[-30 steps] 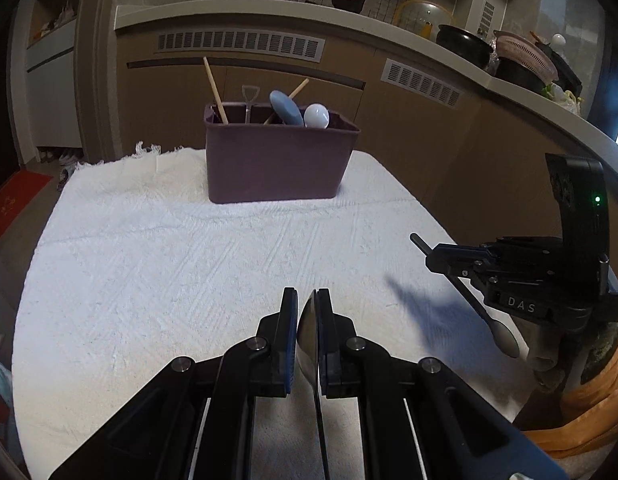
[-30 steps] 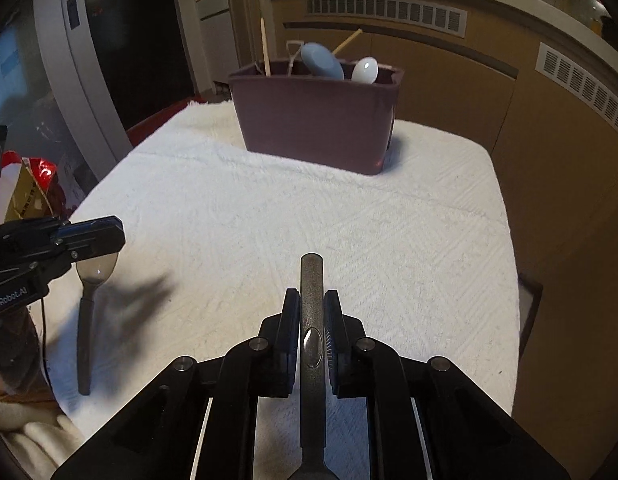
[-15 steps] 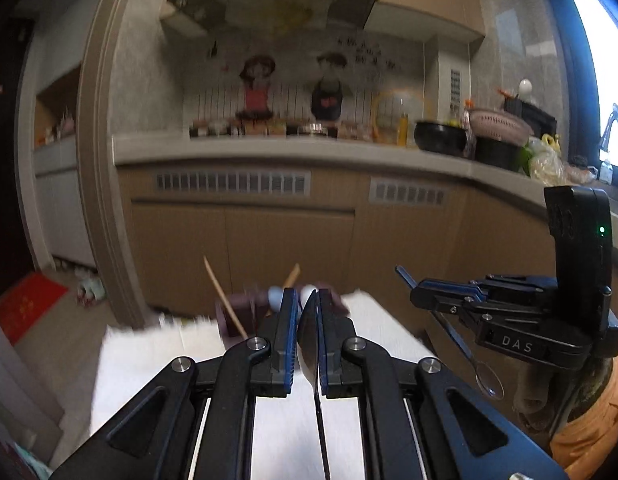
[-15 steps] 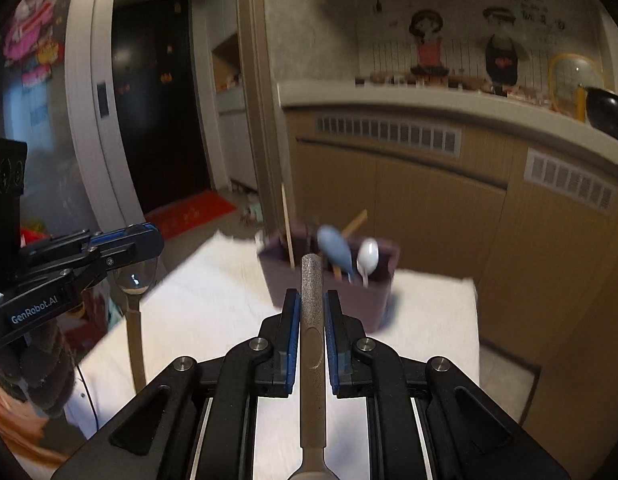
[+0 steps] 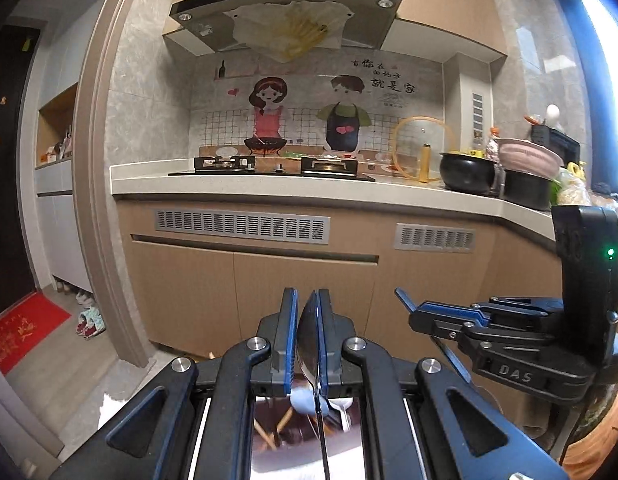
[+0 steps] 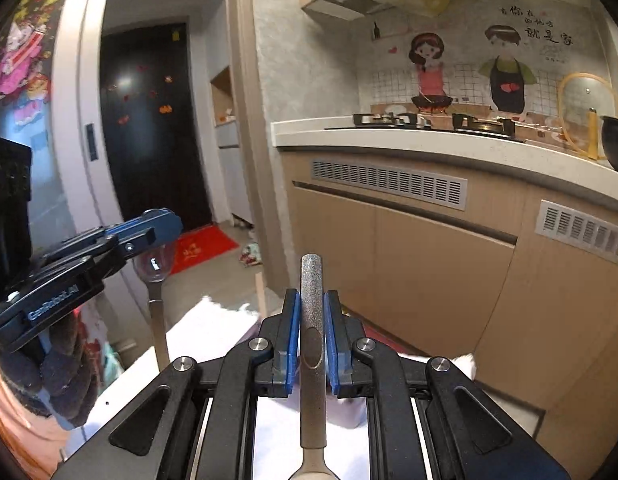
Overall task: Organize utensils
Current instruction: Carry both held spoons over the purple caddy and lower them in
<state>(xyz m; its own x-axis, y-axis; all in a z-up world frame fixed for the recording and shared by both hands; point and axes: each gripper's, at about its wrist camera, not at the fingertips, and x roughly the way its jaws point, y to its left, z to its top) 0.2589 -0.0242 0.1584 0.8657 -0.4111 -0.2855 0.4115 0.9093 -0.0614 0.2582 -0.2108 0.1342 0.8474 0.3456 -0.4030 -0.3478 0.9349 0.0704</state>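
My left gripper (image 5: pixel 307 300) is shut on the bowl of a metal spoon (image 5: pixel 307 344), held edge-on with its handle hanging down; it also shows in the right wrist view (image 6: pixel 157 236) with the spoon (image 6: pixel 156 292). My right gripper (image 6: pixel 312 304) is shut on the grey handle of a second spoon (image 6: pixel 312 320), handle tip pointing forward; it shows at the right of the left wrist view (image 5: pixel 405 302). The maroon utensil box (image 5: pixel 301 436) with a blue spoon (image 5: pixel 305 402) and chopsticks shows only between my left fingers, low down.
Both grippers are raised and face the kitchen counter (image 5: pixel 269 188) with a stove and cabinets (image 5: pixel 301 280) below. The white towel on the table (image 6: pixel 213 328) lies under my right gripper. Black pots (image 5: pixel 469 172) stand on the counter at the right.
Both grippers have lifted and tilted upward with their spoons. The view went from the towel and box to the counter and wall; the box has dropped to the bottom edge.
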